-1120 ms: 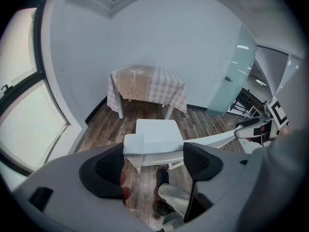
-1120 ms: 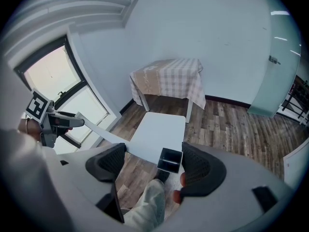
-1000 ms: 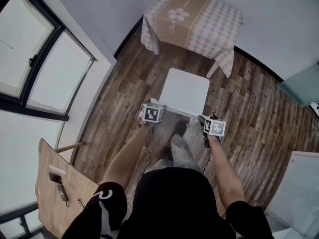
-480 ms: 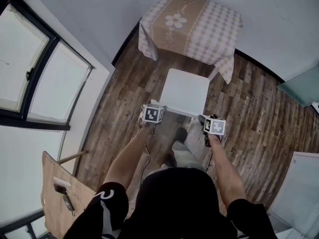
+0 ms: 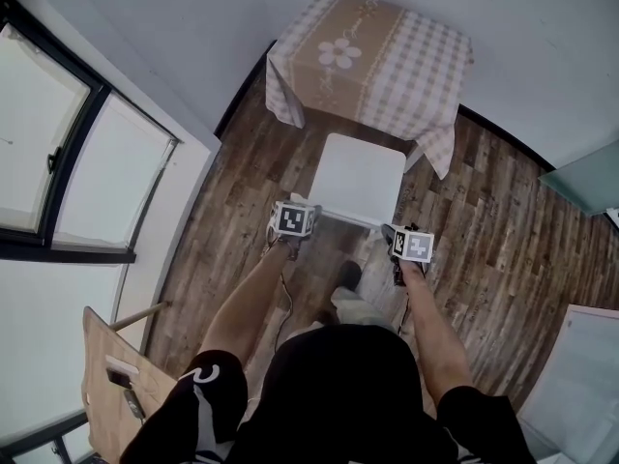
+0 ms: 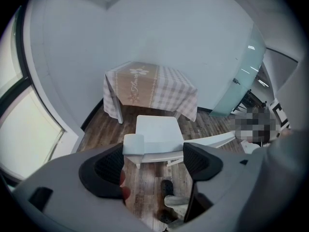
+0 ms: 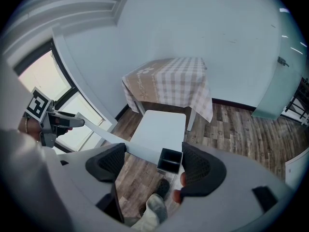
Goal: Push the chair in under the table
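Note:
A white chair (image 5: 358, 175) stands on the wooden floor, its seat's far edge at the hanging hem of the checked cloth on the table (image 5: 372, 54). My left gripper (image 5: 299, 207) is at the left end of the chair's back rail, my right gripper (image 5: 397, 230) at the right end. In the left gripper view the rail's left end (image 6: 133, 144) lies between the wide-apart jaws of the left gripper (image 6: 154, 164), close to the left jaw. In the right gripper view the rail's hollow black end (image 7: 170, 160) sits between the jaws of the right gripper (image 7: 154, 162), near the right one. Both are open.
The table stands against the pale wall. Large windows (image 5: 68, 153) run along the left. A wooden board (image 5: 106, 375) with small items lies at the lower left. A glass door (image 5: 590, 177) is at the right. The person's shoe (image 5: 350, 276) is on the floor behind the chair.
The chair and both grippers have come a little closer to the table. The person's foot has stepped forward behind the chair.

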`<state>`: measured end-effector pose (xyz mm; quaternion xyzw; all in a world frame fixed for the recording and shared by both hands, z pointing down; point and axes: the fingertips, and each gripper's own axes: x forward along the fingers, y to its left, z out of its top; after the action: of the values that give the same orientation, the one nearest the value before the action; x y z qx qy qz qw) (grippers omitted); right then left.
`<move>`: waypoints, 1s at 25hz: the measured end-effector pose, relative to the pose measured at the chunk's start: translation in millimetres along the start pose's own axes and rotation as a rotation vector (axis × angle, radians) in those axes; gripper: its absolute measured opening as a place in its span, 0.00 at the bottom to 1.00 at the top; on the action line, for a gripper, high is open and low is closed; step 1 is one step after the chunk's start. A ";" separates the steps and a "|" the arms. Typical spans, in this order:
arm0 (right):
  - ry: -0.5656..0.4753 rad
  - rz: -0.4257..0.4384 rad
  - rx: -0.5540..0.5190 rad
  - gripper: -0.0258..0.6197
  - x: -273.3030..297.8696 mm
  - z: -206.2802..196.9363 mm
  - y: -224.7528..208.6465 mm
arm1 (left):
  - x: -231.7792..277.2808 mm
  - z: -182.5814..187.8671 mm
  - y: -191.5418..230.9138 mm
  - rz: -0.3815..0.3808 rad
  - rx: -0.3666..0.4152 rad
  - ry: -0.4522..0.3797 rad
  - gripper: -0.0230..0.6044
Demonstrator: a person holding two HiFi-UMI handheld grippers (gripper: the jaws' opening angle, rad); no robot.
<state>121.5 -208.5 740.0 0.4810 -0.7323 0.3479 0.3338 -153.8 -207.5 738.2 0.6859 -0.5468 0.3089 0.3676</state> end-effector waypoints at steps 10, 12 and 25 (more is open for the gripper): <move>-0.005 0.010 -0.009 0.63 28.8 48.8 -14.9 | 30.4 46.2 9.9 0.008 -0.016 0.012 0.64; -0.008 0.014 -0.008 0.63 35.7 60.4 -19.5 | 38.3 58.2 11.5 0.009 -0.019 0.015 0.64; -0.025 0.036 -0.023 0.63 73.3 126.9 -41.8 | 77.8 122.0 22.3 0.019 -0.035 0.031 0.64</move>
<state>118.0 -360.9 740.4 0.4684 -0.7488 0.3393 0.3237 -156.5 -353.8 740.5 0.6694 -0.5528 0.3132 0.3851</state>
